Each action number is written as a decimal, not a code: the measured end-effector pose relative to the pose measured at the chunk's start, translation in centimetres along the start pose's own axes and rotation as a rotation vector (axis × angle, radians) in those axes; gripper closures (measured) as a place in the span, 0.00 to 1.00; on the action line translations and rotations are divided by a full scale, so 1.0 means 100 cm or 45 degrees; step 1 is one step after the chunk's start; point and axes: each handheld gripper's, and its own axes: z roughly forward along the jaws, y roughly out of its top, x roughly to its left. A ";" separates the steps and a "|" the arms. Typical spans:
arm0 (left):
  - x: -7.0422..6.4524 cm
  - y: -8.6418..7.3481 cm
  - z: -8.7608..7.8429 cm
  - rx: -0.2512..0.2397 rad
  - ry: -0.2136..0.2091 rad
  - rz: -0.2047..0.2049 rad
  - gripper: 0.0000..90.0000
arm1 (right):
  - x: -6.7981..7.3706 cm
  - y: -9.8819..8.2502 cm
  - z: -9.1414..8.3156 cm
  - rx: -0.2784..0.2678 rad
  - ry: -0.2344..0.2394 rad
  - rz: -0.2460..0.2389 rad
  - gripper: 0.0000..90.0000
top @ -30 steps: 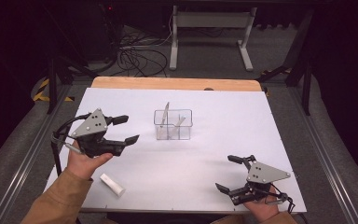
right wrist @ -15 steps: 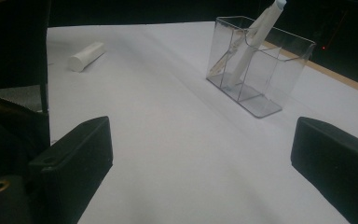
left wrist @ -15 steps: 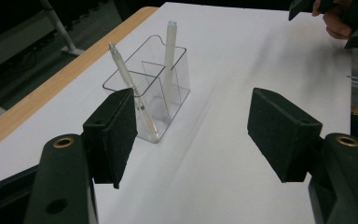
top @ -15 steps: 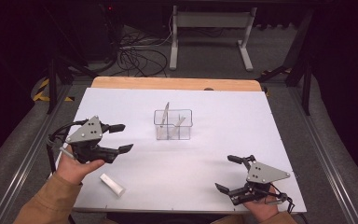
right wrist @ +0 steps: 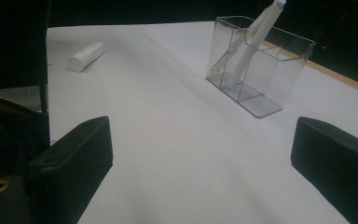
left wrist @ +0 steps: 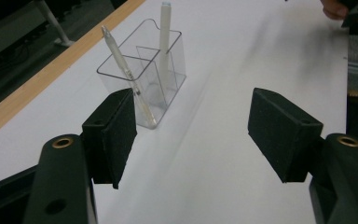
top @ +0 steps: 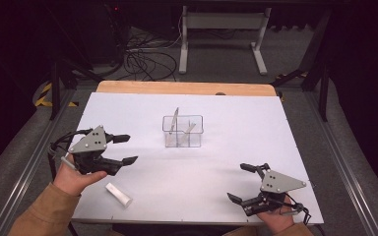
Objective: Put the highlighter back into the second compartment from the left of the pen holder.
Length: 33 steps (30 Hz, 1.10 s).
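While jaws gape empty on left gripper [top: 126, 149] and right gripper [top: 241, 182]: clear holder [top: 182, 131] mid-table, two pens [left wrist: 164, 42] upright-tilted in separate compartments; white stick [top: 118, 194] flat near left hand, well apart from holder.

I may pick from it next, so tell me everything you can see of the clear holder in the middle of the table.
The clear holder looks like see-through plastic, box-shaped with rounded corners and inner dividers. It stands upright, open top, on the white table, apart from both grippers. A slim pen leans tilted in one compartment; a thicker white pen stands in another.
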 end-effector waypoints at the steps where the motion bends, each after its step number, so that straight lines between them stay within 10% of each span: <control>1: 0.000 -0.001 0.000 0.024 -0.008 0.011 0.37 | 0.000 0.000 0.000 -0.002 -0.001 -0.004 0.07; 10: -0.006 -0.007 0.001 0.200 -0.080 0.140 0.39 | 0.000 0.000 0.001 0.002 0.004 -0.004 0.07; 33: 0.001 -0.030 0.001 0.404 -0.310 0.179 0.43 | 0.000 0.000 0.001 0.006 0.008 -0.005 0.07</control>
